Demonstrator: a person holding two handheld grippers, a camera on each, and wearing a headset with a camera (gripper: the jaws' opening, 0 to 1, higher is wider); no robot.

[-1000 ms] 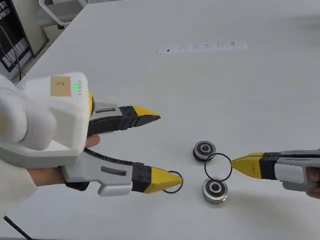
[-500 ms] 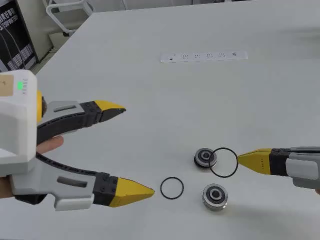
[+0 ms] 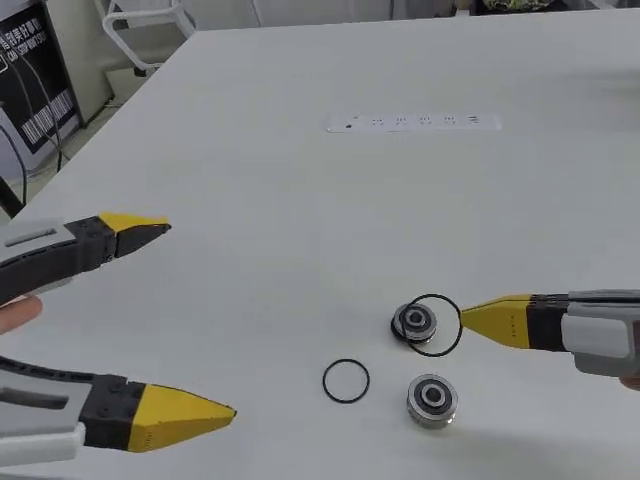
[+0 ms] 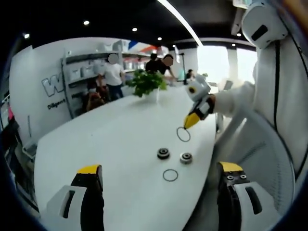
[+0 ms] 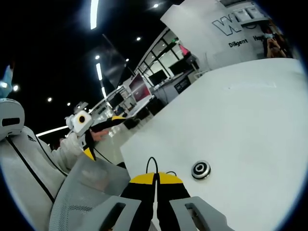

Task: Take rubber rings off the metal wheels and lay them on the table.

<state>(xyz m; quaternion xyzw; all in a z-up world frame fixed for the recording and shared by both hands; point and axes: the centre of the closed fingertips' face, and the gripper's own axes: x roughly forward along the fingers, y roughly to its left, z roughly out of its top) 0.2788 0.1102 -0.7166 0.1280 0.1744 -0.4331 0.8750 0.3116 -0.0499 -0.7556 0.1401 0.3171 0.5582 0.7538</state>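
1. While its jaws press together on a rubber ring [image 3: 432, 296], the right gripper [image 3: 465, 322] holds it above the table [image 3: 300, 200].
2. Left gripper [image 3: 198, 320]: jaws wide apart, gripping nothing.
3. Second ring [image 3: 324, 381] lies flat beside two metal wheels [image 3: 432, 396].

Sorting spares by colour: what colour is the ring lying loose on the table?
Black. The loose ring shows best in the head view, against the white table.

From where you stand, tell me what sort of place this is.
Probably an open office or showroom: a long white table, a potted plant, wall shelves with people beside them.
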